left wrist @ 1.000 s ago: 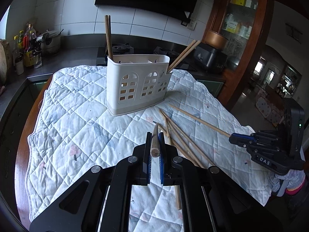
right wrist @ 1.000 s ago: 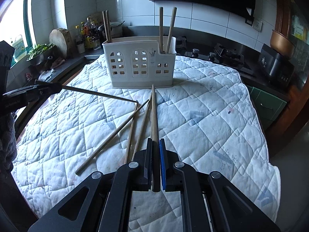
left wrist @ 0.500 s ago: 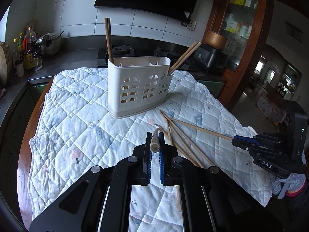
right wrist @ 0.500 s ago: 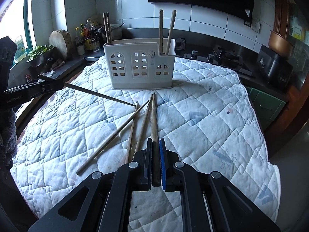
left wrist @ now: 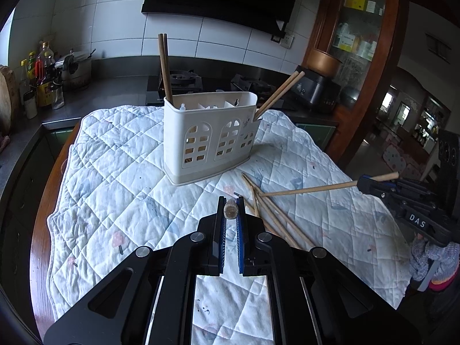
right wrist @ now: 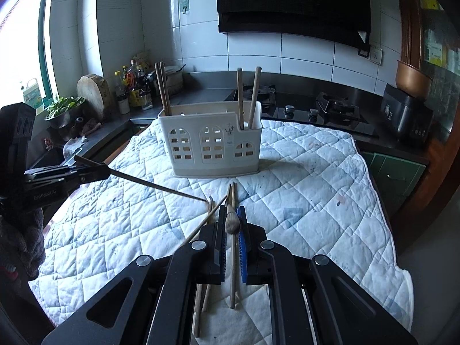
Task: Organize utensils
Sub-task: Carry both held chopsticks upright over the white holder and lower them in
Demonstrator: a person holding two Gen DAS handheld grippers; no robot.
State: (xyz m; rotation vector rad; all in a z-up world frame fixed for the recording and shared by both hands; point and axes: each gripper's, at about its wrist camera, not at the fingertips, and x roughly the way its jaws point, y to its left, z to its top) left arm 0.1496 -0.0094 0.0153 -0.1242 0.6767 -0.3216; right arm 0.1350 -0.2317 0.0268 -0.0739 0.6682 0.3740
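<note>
A white slotted utensil holder [left wrist: 210,138] [right wrist: 212,146] stands upright on the quilted cloth. Two dark chopsticks [left wrist: 164,69] stand in its left end and two light ones [left wrist: 279,93] lean out of its right end. My left gripper [left wrist: 231,201] is shut on a dark chopstick [right wrist: 155,187], seen end-on in the left wrist view. My right gripper [right wrist: 231,210] is shut on a light chopstick [left wrist: 310,189], which slopes down towards the loose pile. Several loose chopsticks [left wrist: 273,215] [right wrist: 201,230] lie on the cloth between both grippers and the holder.
The white quilted cloth [left wrist: 115,172] covers a round wooden table. Behind it runs a dark counter with bottles [left wrist: 40,80], a pot, a gas hob [right wrist: 330,109] and a black cooker [right wrist: 405,115]. A wooden cabinet [left wrist: 359,43] stands at the right.
My right gripper has risen and tilted, lifting its chopstick off the cloth. The left gripper's chopstick now shows more end-on. The holder and the loose chopsticks have not moved.
</note>
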